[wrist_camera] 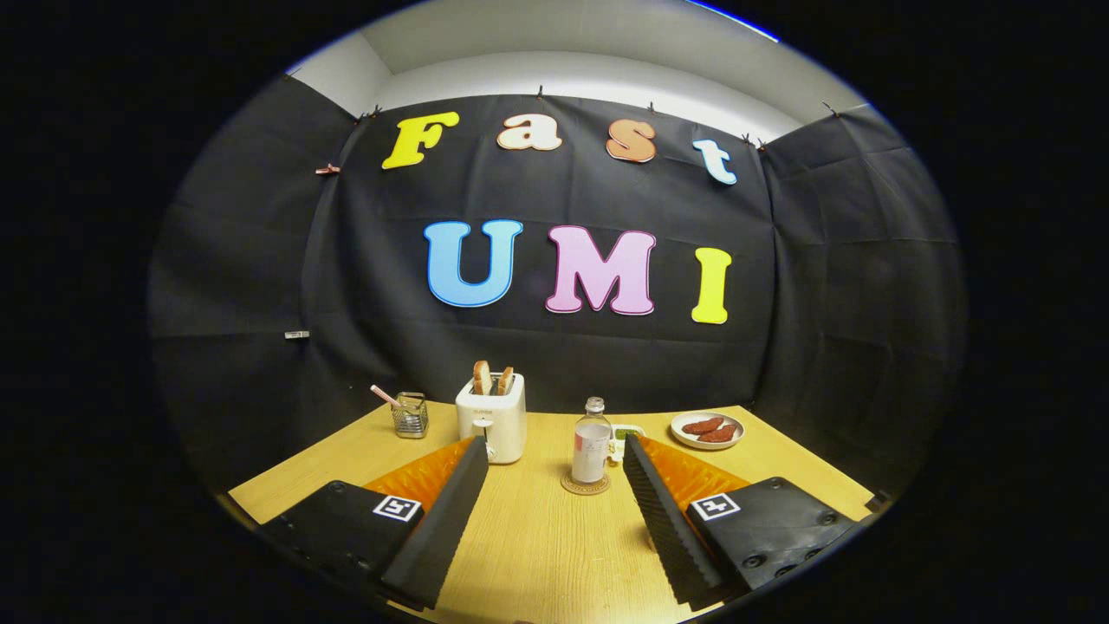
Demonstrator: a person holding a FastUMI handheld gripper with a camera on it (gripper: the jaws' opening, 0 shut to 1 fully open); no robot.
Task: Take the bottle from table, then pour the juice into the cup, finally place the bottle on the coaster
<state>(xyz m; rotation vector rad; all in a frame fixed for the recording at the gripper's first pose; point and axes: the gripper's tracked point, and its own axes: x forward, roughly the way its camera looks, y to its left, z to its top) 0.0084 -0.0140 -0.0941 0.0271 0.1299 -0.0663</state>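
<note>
The tongs [554, 472] stood wide apart and held nothing, their two fingers [450, 511] angled over the wooden desk [537, 555]. Just ahead of the fingertips, in the gap between them and a little nearer the right one, the bottle [593, 442] stood upright on a round coaster [585, 484]. It was clear, with a pale label and a cap on its neck; whether any juice was left in it could not be told. Right behind the bottle a small white cup [625, 433] peeked out, partly hidden by the bottle and the right finger. Beyond the left fingertip sat a white toaster [492, 418] with two slices of bread [491, 378] sticking up from its slots. Further left, near the desk's back edge, a small wire holder [410, 414] carried a stick. Beyond the right finger, well apart from the bottle, a plate [707, 430] held reddish sausages [710, 427].
</note>
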